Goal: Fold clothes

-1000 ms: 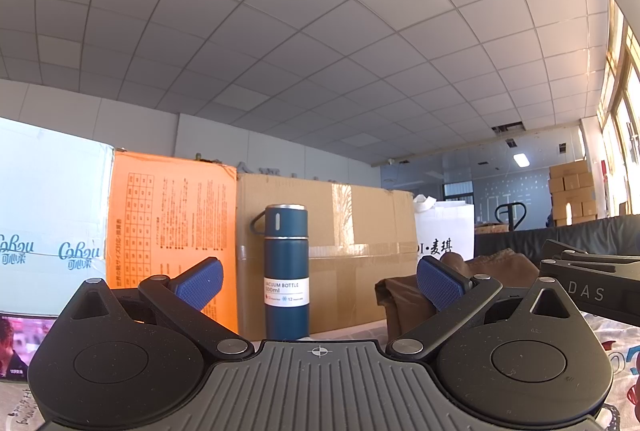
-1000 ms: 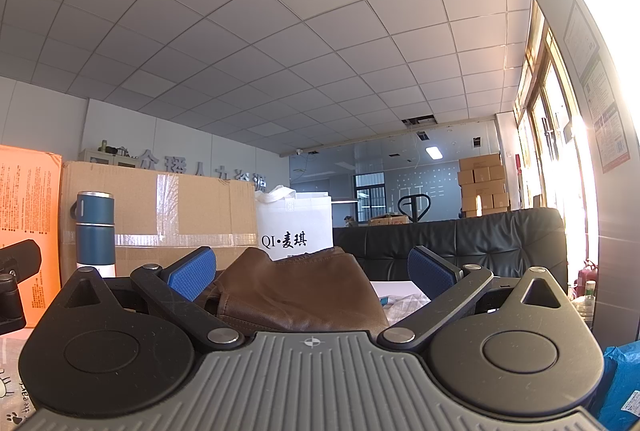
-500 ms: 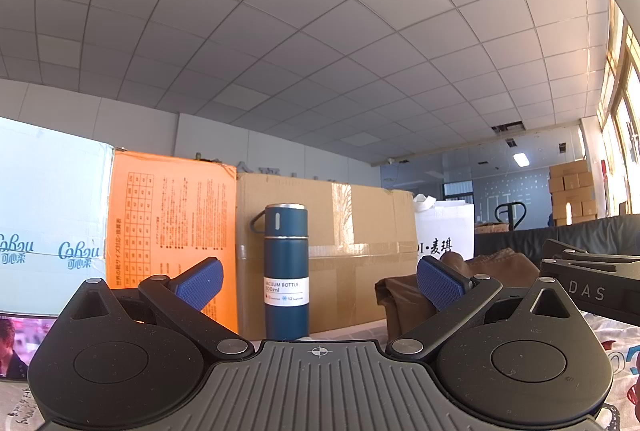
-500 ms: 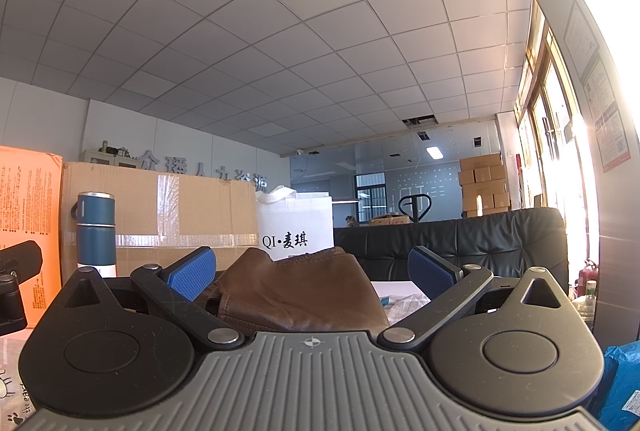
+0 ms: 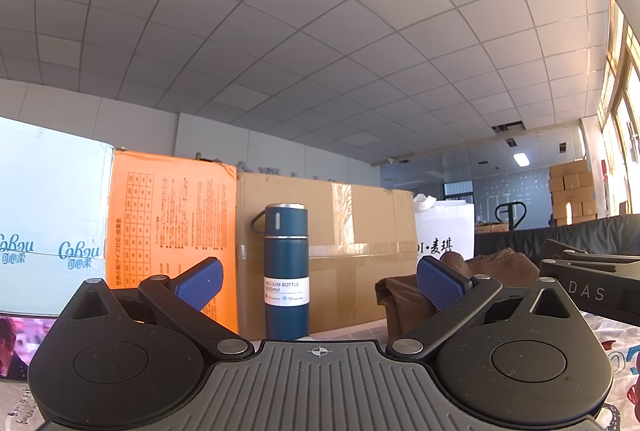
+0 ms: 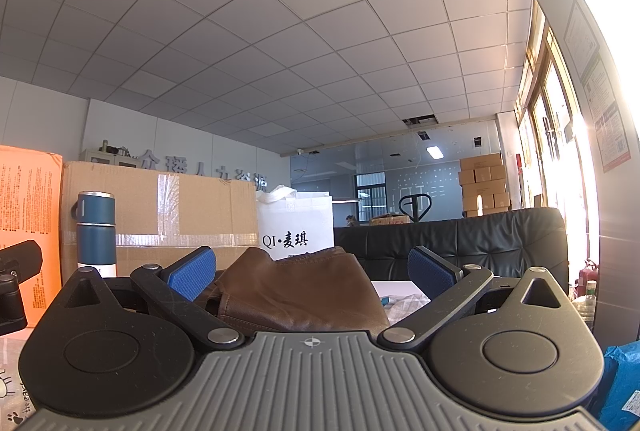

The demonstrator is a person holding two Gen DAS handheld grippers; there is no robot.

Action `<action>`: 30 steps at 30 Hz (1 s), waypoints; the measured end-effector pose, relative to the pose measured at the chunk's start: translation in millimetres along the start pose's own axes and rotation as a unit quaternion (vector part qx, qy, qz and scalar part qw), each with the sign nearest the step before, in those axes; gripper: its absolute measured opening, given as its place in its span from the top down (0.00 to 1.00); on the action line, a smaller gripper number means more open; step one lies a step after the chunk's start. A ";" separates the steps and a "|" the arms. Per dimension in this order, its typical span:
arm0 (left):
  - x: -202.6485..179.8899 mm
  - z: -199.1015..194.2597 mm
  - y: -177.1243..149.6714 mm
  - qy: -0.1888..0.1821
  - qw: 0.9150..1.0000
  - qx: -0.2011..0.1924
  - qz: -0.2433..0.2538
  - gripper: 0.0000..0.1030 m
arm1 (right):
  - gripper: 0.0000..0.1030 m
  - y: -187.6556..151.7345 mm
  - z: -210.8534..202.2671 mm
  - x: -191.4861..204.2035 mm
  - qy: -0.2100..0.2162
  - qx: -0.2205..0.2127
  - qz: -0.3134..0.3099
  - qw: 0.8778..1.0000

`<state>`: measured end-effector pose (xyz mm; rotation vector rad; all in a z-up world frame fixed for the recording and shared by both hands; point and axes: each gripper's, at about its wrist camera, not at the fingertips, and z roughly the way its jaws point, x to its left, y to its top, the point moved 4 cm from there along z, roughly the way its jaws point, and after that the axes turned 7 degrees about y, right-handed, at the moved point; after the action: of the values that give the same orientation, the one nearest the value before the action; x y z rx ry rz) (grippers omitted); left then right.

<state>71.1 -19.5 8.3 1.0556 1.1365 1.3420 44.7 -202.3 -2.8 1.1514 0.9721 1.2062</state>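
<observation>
Right wrist view: our right gripper (image 6: 310, 267) and left gripper (image 5: 318, 279) are both wide apart, empty. We should reach slowly for the brown jacket (image 6: 296, 291) at 12 o'clock.

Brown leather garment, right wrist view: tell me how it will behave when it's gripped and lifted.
The brown leather garment sits in a thick, creased heap, so it will probably drape but hold its folds more stiffly than thin cloth. Its smooth sheen suggests it may slip between the pads. The bulk looks fairly heavy; one pinch likely lifts only an edge.
</observation>
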 end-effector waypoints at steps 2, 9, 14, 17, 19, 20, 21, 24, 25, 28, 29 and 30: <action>0.3 -0.3 0.3 0.000 1.000 -0.001 0.000 0.00 | 0.00 0.0 0.0 0.2 0.000 0.000 0.000 1.000; 1.6 1.5 0.2 0.005 1.000 0.000 -0.002 0.00 | 0.00 -0.4 0.5 1.3 0.001 0.002 -0.001 1.000; 1.1 2.1 -0.1 0.003 1.000 0.000 -0.001 0.00 | 0.00 0.1 0.7 1.3 0.002 0.003 -0.002 1.000; 1.0 2.8 -0.4 0.004 1.000 0.001 0.000 0.00 | 0.00 0.1 0.0 0.9 0.003 0.003 -0.002 1.000; 1.2 3.4 -0.4 0.006 1.000 0.002 0.000 0.00 | 0.00 0.1 0.0 1.1 0.002 0.003 -0.002 1.000; 1.3 3.8 -0.3 0.008 1.000 0.003 0.000 0.00 | 0.00 0.2 0.0 1.2 0.002 0.003 -0.002 1.000; 1.4 4.3 -0.4 0.010 1.000 0.005 0.001 0.00 | 0.00 0.3 0.0 1.1 0.002 0.003 -0.002 1.000; 2.7 5.7 -1.4 0.014 1.000 0.010 -0.001 0.00 | 0.00 0.3 0.1 1.0 0.002 0.004 -0.002 1.000; 2.9 6.2 -1.8 0.014 1.000 0.012 -0.001 0.00 | 0.00 0.2 0.1 1.0 0.002 0.004 -0.002 1.000; 2.5 7.5 -2.7 0.013 1.000 0.017 0.000 0.00 | 0.00 0.1 0.2 0.7 0.002 0.004 -0.002 1.000; 2.6 7.5 -2.9 0.013 1.000 0.018 0.000 0.00 | 0.00 0.0 0.1 0.8 0.002 0.004 -0.002 1.000; 2.7 7.4 -3.1 0.014 1.000 0.019 0.000 0.00 | 0.00 -0.2 0.2 0.9 0.002 0.004 -0.002 1.000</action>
<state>78.7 -16.2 6.5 1.0660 1.1870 1.3442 45.0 -201.5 -2.9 1.1524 0.9827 1.2036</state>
